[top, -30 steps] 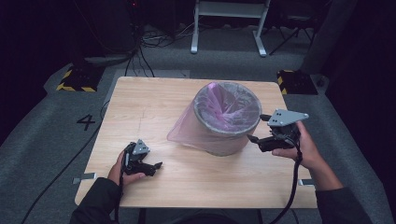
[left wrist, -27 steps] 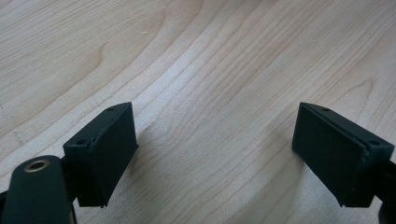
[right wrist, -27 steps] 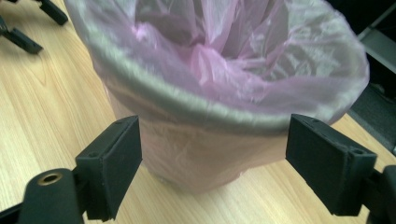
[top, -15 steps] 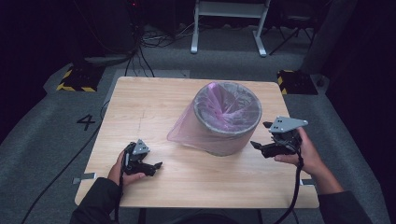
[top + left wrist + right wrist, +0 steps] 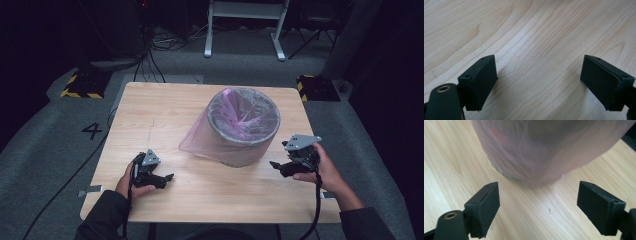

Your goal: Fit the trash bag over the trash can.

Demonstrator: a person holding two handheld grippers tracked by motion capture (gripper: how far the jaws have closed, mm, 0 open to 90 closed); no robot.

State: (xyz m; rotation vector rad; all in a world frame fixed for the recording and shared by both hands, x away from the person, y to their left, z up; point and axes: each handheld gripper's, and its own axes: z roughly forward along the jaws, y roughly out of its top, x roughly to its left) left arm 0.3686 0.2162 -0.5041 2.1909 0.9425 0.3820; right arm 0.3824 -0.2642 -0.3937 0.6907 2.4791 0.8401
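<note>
Here the bin (image 5: 243,127) in its pink bag (image 5: 200,142) stands upright just ahead of the nearer right gripper (image 5: 281,168), both grippers released, the left gripper (image 5: 162,180) farther off.

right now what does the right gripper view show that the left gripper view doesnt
Right gripper view: the pink translucent plastic bag draped over the round grey bin, its lower bulge just beyond the right claw, whose black jaws stand open and apart from it.
Left gripper view: the left claw, jaws open with bare wood between and beyond them.
Shared: the light wooden table, and a pair of wide-open black jaws holding nothing.
</note>
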